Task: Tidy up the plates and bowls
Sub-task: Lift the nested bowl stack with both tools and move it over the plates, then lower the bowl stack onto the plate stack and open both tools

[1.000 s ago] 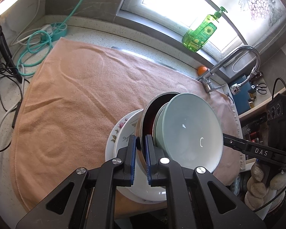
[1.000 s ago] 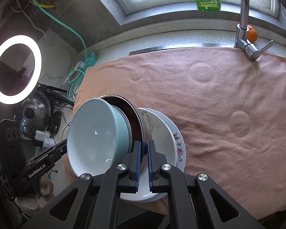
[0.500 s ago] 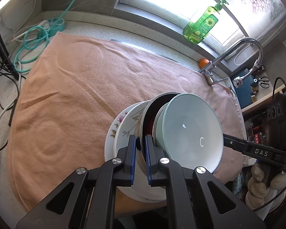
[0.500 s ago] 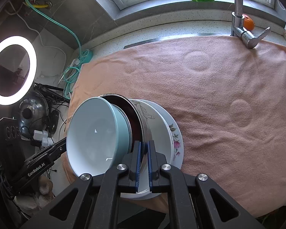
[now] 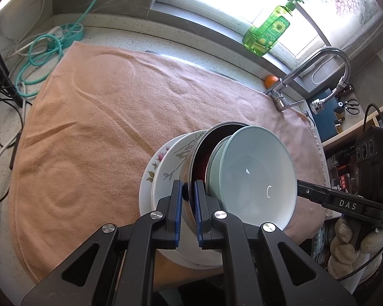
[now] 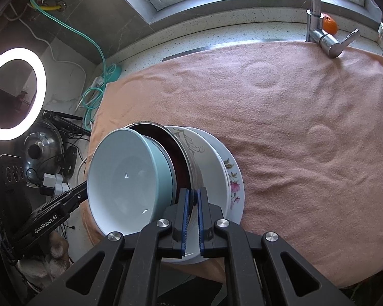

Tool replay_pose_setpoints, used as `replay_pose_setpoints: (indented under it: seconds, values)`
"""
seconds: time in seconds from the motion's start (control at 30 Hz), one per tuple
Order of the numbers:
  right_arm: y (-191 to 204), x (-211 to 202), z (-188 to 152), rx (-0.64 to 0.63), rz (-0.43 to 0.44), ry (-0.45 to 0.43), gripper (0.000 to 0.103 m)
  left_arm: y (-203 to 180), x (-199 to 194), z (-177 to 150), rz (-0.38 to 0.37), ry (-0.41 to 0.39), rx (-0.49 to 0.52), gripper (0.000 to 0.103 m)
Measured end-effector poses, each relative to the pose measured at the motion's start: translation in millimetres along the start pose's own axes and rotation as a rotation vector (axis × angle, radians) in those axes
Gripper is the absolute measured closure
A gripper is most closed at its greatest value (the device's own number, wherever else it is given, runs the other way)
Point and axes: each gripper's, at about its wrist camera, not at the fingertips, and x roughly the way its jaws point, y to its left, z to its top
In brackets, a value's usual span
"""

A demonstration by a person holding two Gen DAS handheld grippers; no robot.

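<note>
Steel bowl [image 5: 195, 168] rim clenched by left gripper [image 5: 188, 205] and right gripper [image 6: 191, 210] from opposite sides; pale green bowl [image 5: 252, 178] nested inside, floral plates [image 5: 163, 168] beneath; stack tilted over near edge of peach towel [image 5: 109, 117]; likely heavy, glazed, slippery, fragile; hold rims firmly.

The nested bowls [image 5: 252, 178] sit in the plates [image 5: 166, 168], stacked at the near edge of the towel [image 5: 102, 117]; behind the towel stand the faucet [image 5: 319, 61] and the soap bottle [image 5: 268, 30].
</note>
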Motion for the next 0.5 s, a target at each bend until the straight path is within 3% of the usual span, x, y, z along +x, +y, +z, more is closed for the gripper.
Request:
replay_pose_setpoints:
  seconds: [0.5]
  values:
    - [-0.3,-0.9,-1.4,0.013,0.001,-0.007,0.097,0.7,0.0,0.5,-0.008,0.007,0.022,0.096]
